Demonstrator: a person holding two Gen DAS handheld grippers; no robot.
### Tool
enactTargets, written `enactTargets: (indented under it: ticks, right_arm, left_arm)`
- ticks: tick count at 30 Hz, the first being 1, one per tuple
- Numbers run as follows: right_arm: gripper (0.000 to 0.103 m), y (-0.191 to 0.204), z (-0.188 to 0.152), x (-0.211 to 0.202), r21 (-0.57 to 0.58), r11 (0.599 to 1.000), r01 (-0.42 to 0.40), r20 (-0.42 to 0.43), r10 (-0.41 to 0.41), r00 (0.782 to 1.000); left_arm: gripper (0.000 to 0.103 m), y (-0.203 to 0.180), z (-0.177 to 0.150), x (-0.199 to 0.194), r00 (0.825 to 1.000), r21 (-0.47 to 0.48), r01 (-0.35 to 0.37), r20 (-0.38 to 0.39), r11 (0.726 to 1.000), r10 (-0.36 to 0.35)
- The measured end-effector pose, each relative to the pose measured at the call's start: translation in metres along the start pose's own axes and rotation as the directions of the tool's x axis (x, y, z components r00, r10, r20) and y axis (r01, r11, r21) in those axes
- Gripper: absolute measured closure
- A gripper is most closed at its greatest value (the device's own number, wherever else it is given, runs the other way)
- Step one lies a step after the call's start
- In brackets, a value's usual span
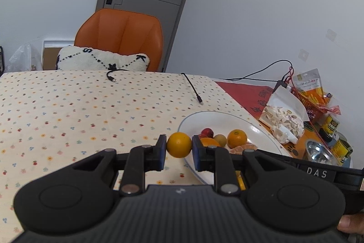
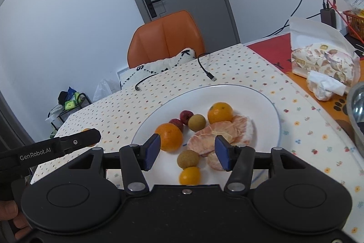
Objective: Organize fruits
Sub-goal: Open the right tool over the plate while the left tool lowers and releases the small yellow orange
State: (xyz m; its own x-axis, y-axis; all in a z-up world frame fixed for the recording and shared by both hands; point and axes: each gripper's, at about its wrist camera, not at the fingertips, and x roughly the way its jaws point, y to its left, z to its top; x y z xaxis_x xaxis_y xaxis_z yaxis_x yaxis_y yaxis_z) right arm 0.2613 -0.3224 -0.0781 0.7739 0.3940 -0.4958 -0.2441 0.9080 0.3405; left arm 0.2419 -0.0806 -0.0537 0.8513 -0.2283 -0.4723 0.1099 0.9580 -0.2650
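My left gripper (image 1: 179,148) is shut on a small round orange (image 1: 179,144), held just off the left rim of a white plate (image 1: 229,116). In the right wrist view the plate (image 2: 261,106) holds two oranges (image 2: 169,137) (image 2: 220,112), two red fruits (image 2: 186,116), two brown longans (image 2: 197,122) (image 2: 188,158), a small yellow-orange fruit (image 2: 190,175) and peeled citrus segments (image 2: 227,131). My right gripper (image 2: 186,147) hovers open over the plate's near side, its blue pads pressing on nothing. The left gripper (image 2: 75,140) shows at the left of that view.
A dotted cloth (image 1: 79,106) covers the table, with two black cables (image 2: 206,70) (image 2: 145,81) lying on it. To the right are a tissue pack (image 2: 323,65), a metal bowl (image 2: 357,106), cans (image 1: 341,147) and a red basket (image 2: 355,24). An orange chair (image 1: 122,38) with a pillow (image 1: 102,59) stands behind.
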Motion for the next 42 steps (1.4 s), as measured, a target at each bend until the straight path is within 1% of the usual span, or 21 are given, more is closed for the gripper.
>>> enactTargets:
  ticks: [6, 13, 17, 18, 19, 22, 25, 27, 28, 30, 31, 33, 36, 37, 39, 40, 42]
  right_arm:
    - [0.050, -0.008, -0.001, -0.006, 0.012, 1.000, 0.008, 0.007, -0.008, 1.000]
    - [0.049, -0.007, -0.004, -0.012, -0.005, 1.000, -0.010, -0.002, 0.009, 1.000]
    - [0.041, -0.008, -0.007, -0.015, -0.017, 1.000, -0.012, -0.010, 0.012, 1.000]
    - [0.041, -0.008, -0.007, -0.016, -0.017, 1.000, -0.012, -0.012, 0.012, 1.000]
    - [0.041, -0.008, -0.008, -0.017, -0.018, 1.000, -0.013, -0.016, 0.012, 1.000]
    - [0.038, -0.008, -0.010, -0.016, -0.017, 1.000, -0.012, -0.023, 0.011, 1.000]
    - [0.036, -0.004, -0.012, -0.016, -0.022, 1.000, -0.019, -0.027, 0.018, 0.999]
    - [0.031, -0.002, -0.014, -0.015, -0.027, 0.999, -0.024, -0.028, 0.023, 0.999]
    - [0.029, -0.001, -0.014, -0.015, -0.029, 0.999, -0.025, -0.027, 0.024, 0.999]
    - [0.027, 0.001, -0.015, -0.014, -0.029, 0.999, -0.029, -0.026, 0.028, 0.999]
    - [0.027, 0.002, -0.015, -0.014, -0.029, 0.999, -0.031, -0.027, 0.031, 0.999]
    - [0.023, 0.003, -0.015, -0.015, -0.028, 0.999, -0.035, -0.024, 0.035, 0.999]
    - [0.019, 0.005, -0.015, -0.016, -0.025, 0.999, -0.039, -0.018, 0.039, 0.999]
    - [0.017, 0.005, -0.015, -0.017, -0.022, 0.999, -0.042, -0.016, 0.042, 0.999]
    - [0.010, 0.007, -0.016, -0.019, -0.020, 0.999, -0.045, -0.010, 0.045, 0.999]
    - [0.009, 0.008, -0.016, -0.020, -0.020, 0.999, -0.044, -0.006, 0.044, 0.999]
    - [0.003, 0.011, -0.016, -0.021, -0.023, 0.999, -0.045, 0.000, 0.045, 0.999]
  left_arm:
    - [0.081, -0.016, -0.001, 0.004, 1.000, 0.017, 0.029, -0.009, 0.999, -0.028]
    - [0.081, -0.030, -0.003, 0.010, 0.999, 0.030, 0.050, -0.021, 0.998, -0.049]
    - [0.081, -0.038, -0.004, 0.013, 0.998, 0.048, 0.055, -0.038, 0.997, -0.053]
    - [0.078, -0.041, -0.004, 0.012, 0.998, 0.063, 0.053, -0.031, 0.997, -0.051]
    - [0.078, -0.042, -0.005, 0.011, 0.998, 0.071, 0.057, -0.026, 0.996, -0.055]
    - [0.076, -0.039, -0.004, 0.009, 0.998, 0.056, 0.059, -0.029, 0.997, -0.057]
    - [0.073, -0.032, -0.004, 0.007, 0.999, 0.039, 0.039, -0.034, 0.998, -0.038]
    - [0.066, -0.026, -0.003, 0.005, 0.999, 0.030, 0.019, -0.035, 0.999, -0.018]
    - [0.063, -0.024, -0.003, 0.003, 0.999, 0.026, 0.011, -0.035, 1.000, -0.011]
    - [0.049, -0.020, -0.002, -0.001, 1.000, 0.024, -0.004, -0.028, 1.000, 0.005]
    - [0.046, -0.019, -0.003, -0.004, 1.000, 0.028, -0.011, -0.023, 1.000, 0.011]
    - [0.036, -0.017, -0.003, -0.009, 0.999, 0.041, -0.034, -0.014, 0.999, 0.035]
    - [0.024, -0.012, -0.003, -0.016, 0.998, 0.044, -0.066, -0.002, 0.997, 0.066]
    - [0.023, -0.009, -0.003, -0.019, 0.998, 0.038, -0.068, 0.002, 0.997, 0.068]
    - [0.021, -0.003, -0.002, -0.025, 0.997, 0.025, -0.075, 0.000, 0.997, 0.076]
    - [0.020, 0.000, -0.002, -0.027, 0.997, 0.021, -0.083, -0.001, 0.996, 0.083]
    - [0.019, 0.004, -0.002, -0.033, 0.993, 0.026, -0.119, 0.006, 0.993, 0.119]
